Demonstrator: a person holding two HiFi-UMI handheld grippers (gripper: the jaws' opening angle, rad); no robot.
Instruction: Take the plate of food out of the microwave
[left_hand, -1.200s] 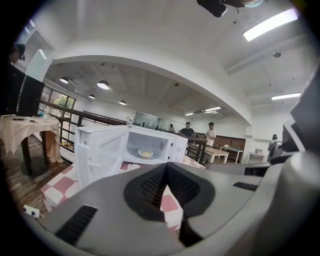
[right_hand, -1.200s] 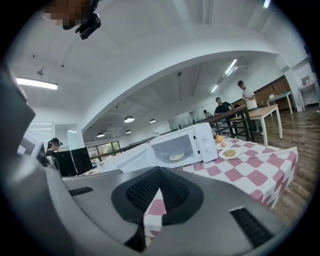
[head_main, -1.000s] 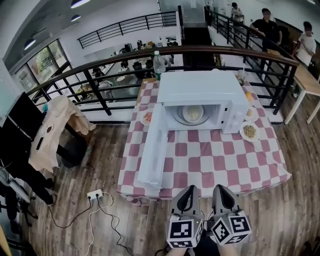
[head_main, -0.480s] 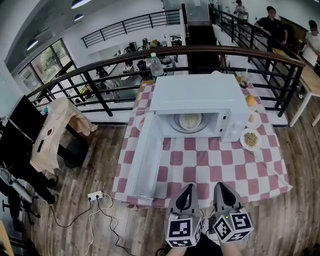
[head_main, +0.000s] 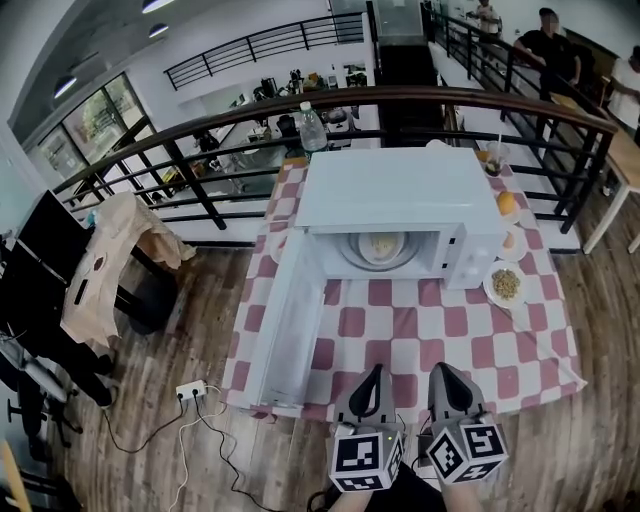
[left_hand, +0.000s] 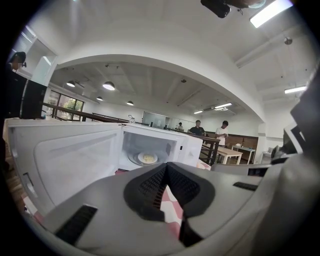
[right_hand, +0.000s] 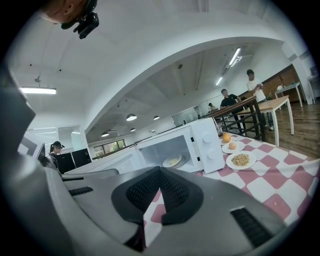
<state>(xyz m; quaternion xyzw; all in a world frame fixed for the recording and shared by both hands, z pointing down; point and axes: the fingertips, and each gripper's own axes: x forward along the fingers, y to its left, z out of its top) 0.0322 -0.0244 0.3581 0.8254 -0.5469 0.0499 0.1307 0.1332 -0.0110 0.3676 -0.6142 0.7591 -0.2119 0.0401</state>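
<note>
Head view steeply down over microwave (head_main: 395, 190); both gripper views face same open cavity (low, near-level).

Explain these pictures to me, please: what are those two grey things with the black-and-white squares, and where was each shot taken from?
There is no robot here: a person holds a tool in each hand. Those grey things are the left gripper and the right gripper, and the patterned cubes are part of them. The wide picture comes from a camera on the person's head, looking down. The other two come from cameras that ride on each tool and look along its fingers. Both pairs of fingers are closed and hold nothing. Ahead, on a table with a red-checked cloth, stands a white microwave with its door swung open. Inside it sits the plate of food. A second plate lies on the cloth beside the microwave.
</note>
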